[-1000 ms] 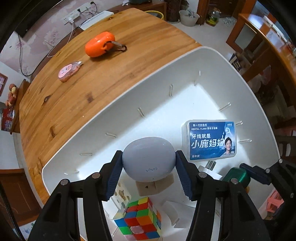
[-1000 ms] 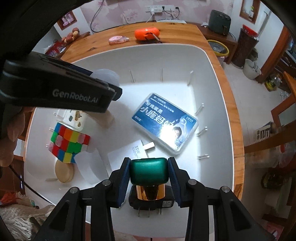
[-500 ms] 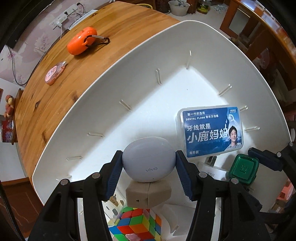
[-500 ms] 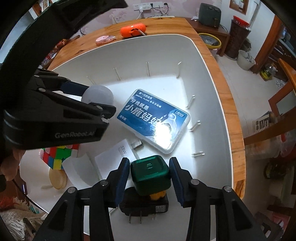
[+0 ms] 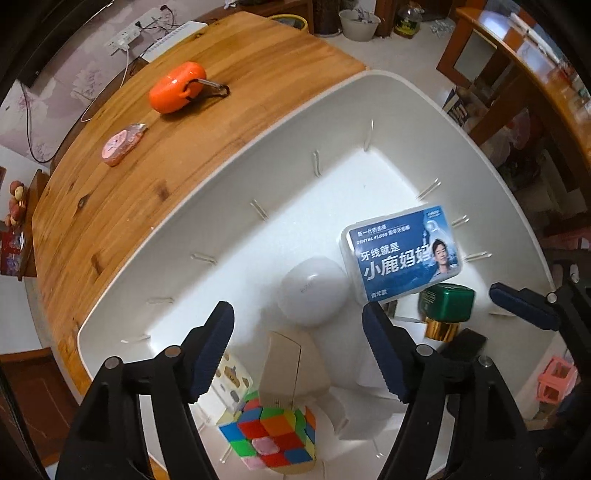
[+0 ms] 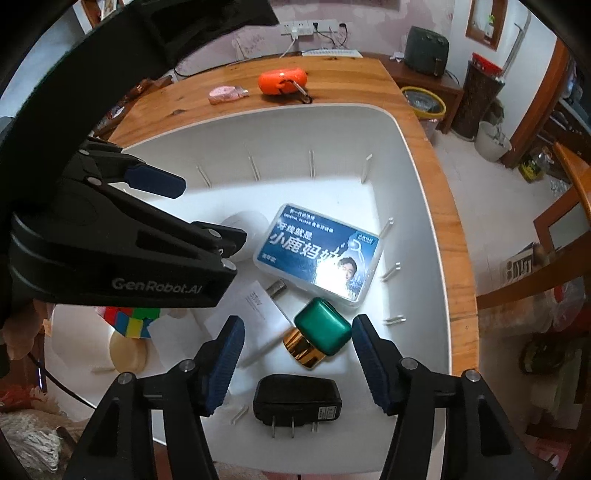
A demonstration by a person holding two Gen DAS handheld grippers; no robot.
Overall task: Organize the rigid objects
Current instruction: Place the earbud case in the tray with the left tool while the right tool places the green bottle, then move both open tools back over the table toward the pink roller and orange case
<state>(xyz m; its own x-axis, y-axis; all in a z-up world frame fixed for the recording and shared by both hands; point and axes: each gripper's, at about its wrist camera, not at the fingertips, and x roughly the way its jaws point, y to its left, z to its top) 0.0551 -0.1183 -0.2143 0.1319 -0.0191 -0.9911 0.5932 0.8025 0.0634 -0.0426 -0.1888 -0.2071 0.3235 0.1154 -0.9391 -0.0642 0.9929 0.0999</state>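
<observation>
Rigid objects mostly lie in the white bin (image 6: 424,206); the orange case (image 5: 176,87) waits on the bench (image 5: 110,206) at eleven o'clock. The left gripper (image 5: 299,350) and right gripper (image 6: 297,363) are opening, empty.

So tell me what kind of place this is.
Most likely a lived-in home, a dining or living room: a wooden table holds the white bin, a power strip hangs on floral wallpaper, and wooden furniture stands on a tiled floor.
</observation>
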